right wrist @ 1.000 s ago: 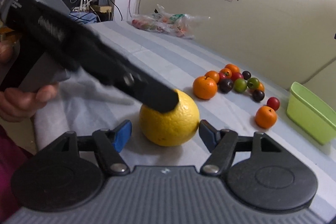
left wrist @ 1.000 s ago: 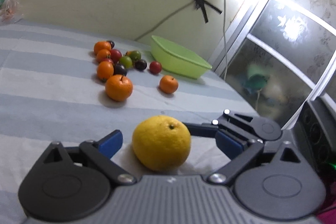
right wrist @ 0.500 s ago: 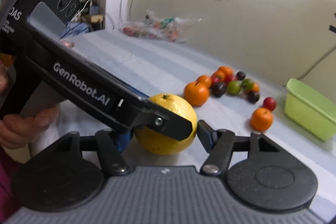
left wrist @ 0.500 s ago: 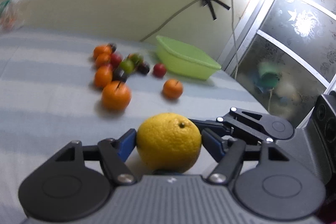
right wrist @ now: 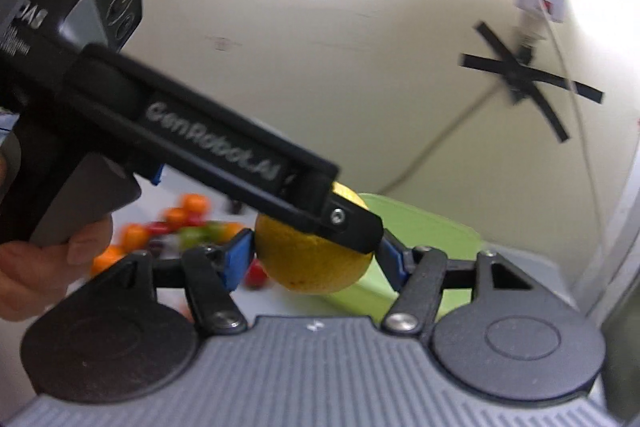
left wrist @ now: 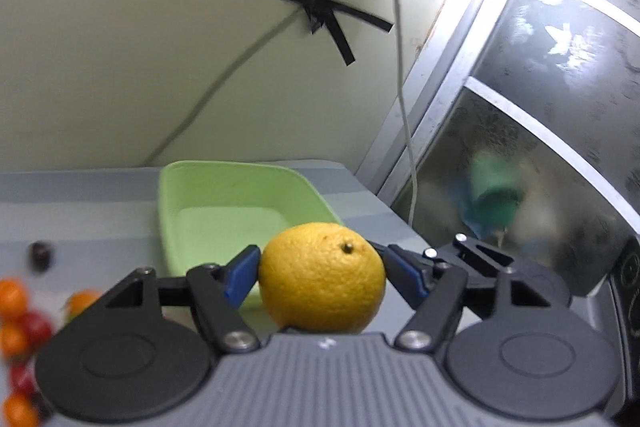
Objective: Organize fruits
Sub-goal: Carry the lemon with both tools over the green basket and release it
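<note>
Fruit: large round yellow citrus (left wrist: pixel 322 277), dimpled matte peel, dark stem dot on top.
Place: lifted off the striped grey cloth (left wrist: pixel 80 211), in front of the shallow lime-green plastic tub (left wrist: pixel 236 203) near the cloth's far edge.
Left gripper (left wrist: pixel 320 273): blue pads clamped on both flanks of the citrus.
Right gripper (right wrist: pixel 314 255): blue pads pressed on the same citrus.
Remainder: blurred small glossy orange, red and green fruits (right wrist: pixel 180 227), scattered left of the tub.

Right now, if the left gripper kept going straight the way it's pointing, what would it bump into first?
Probably the green tub. The left gripper is shut on the big yellow fruit, and the tub sits right beyond it with nothing between. Depth is hard to judge, so it might pass just over the rim.
</note>
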